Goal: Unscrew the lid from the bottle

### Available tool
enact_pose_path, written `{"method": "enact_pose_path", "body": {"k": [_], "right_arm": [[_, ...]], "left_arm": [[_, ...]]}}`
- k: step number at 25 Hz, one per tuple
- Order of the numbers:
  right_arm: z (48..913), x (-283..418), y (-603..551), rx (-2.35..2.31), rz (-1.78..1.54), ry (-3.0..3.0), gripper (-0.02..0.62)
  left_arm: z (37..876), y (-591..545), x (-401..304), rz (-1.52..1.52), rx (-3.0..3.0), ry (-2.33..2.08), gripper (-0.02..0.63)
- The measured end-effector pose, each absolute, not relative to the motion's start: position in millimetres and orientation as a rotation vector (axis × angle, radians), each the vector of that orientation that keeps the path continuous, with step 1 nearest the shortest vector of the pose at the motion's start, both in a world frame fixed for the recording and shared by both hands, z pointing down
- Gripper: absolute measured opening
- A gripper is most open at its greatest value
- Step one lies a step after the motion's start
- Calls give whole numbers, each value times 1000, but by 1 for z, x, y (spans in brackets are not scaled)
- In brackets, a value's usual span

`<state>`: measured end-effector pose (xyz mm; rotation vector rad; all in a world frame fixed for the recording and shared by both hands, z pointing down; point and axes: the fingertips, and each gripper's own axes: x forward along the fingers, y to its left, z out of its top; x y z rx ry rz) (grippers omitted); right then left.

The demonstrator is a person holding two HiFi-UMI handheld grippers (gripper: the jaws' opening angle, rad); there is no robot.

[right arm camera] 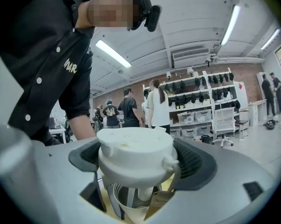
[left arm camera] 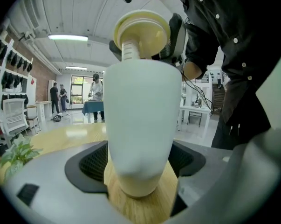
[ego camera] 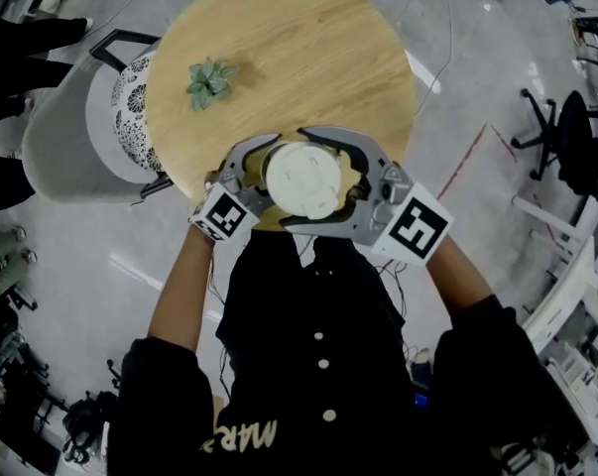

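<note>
Cream round lid (right arm camera: pixel 133 153) off white plastic bottle (left arm camera: pixel 140 120).
Left hand-held gripper (left arm camera: pixel 138 164) clamps bottle; right hand-held gripper (right arm camera: pixel 135 161) grips lid just above.

In view are 2 grippers, namely 1 left gripper (left arm camera: pixel 139 162) and 1 right gripper (right arm camera: pixel 136 164), plus 1 white bottle (left arm camera: pixel 138 120), 1 lid (ego camera: pixel 302 178), 1 small green plant (ego camera: pixel 209 80), 1 round wooden tabletop (ego camera: pixel 308 38) and 1 grey seat (ego camera: pixel 75 137).

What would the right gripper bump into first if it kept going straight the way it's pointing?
The white lid: the right gripper holds it between its jaws. Beyond it the way looks free, though the lid hides part of the view and depth is unclear.
</note>
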<state>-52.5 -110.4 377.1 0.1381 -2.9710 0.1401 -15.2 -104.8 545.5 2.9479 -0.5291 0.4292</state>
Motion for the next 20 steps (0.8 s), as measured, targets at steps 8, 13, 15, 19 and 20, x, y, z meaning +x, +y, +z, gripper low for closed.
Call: {"method": "enact_pose_path", "body": {"k": [8,13,15,19,20], "right_arm": [[330,-43,-113,346,124,-2950,472],[293,-26,-123,529,144,-2933,472],[273,-17,-130,626,128,-2938,472],[240,7,-140,822,101,-2935,472],[234,14,-143,873,91,-2932,472]], "left_arm": [[518,-99,-38,537,2934,-659,380],[482,-100,-67,519,2896,-863,380],[456,-99,-78,504,2877,-958,380],[384,-98,-94,402,2797,-1186,373],[366,-99,-98,380,2773,-1250,354]]}}
